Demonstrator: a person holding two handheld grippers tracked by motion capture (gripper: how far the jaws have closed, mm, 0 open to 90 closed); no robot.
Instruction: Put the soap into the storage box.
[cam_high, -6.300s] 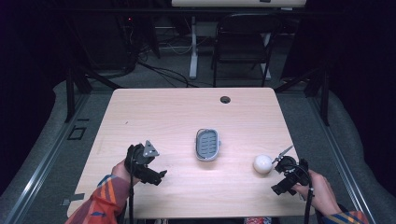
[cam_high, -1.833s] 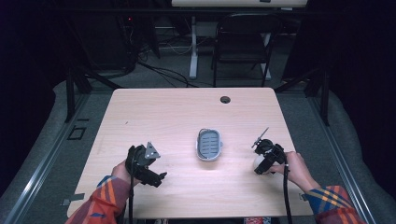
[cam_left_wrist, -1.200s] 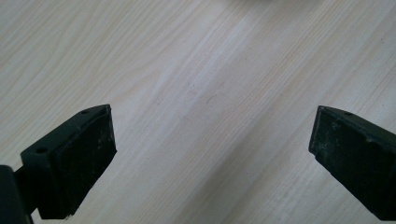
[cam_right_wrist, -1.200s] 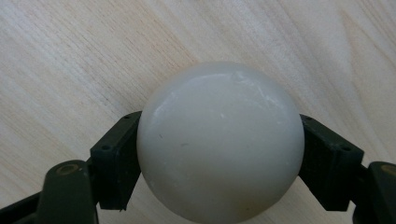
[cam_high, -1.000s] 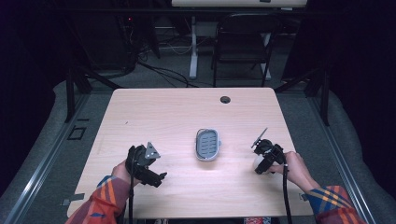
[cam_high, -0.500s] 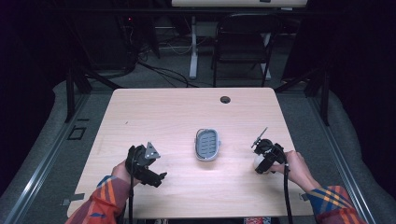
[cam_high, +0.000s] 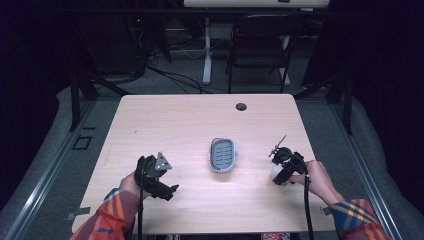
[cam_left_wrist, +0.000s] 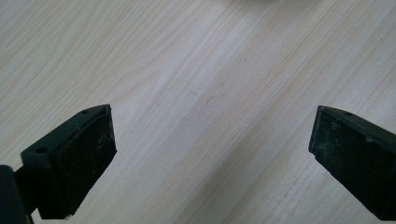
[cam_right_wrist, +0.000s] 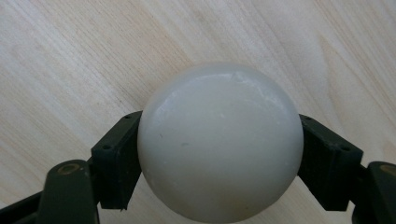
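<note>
My right claw (cam_right_wrist: 218, 154) is clamped on a white ball (cam_right_wrist: 219, 142). Both black jaws press flat against its sides, left and right of its widest part. The ball is smooth and glossy, with a faint scuff near its top. Pale wood grain runs under it.

From the high view, the same claw (cam_high: 284, 167) sits near the right edge of the table (cam_high: 170, 120), in my right hand (cam_high: 315, 177). The ball (cam_high: 276, 172) shows as a small white patch at the claw's near side. I cannot tell whether the ball touches the tabletop or is just off it. A thin grey pointed piece sticks up and away from the top of this claw.

My left claw (cam_left_wrist: 212, 158) is spread wide, nothing between the jaws. Bare wood lies below it, with a tiny dark mark in the grain. In the high view, that claw (cam_high: 159, 177) rests low over the near left part of the table, a grey three-cornered plate on top.

Between the two claws, at the table's middle, lies a small grey oval tray (cam_high: 223, 154) with a slotted floor, well apart from both. A dark round hole (cam_high: 241, 106) sits near the far edge. Beyond the table stands a black chair (cam_high: 260, 47). Plaid sleeves (cam_high: 107, 220) enter from the bottom.
</note>
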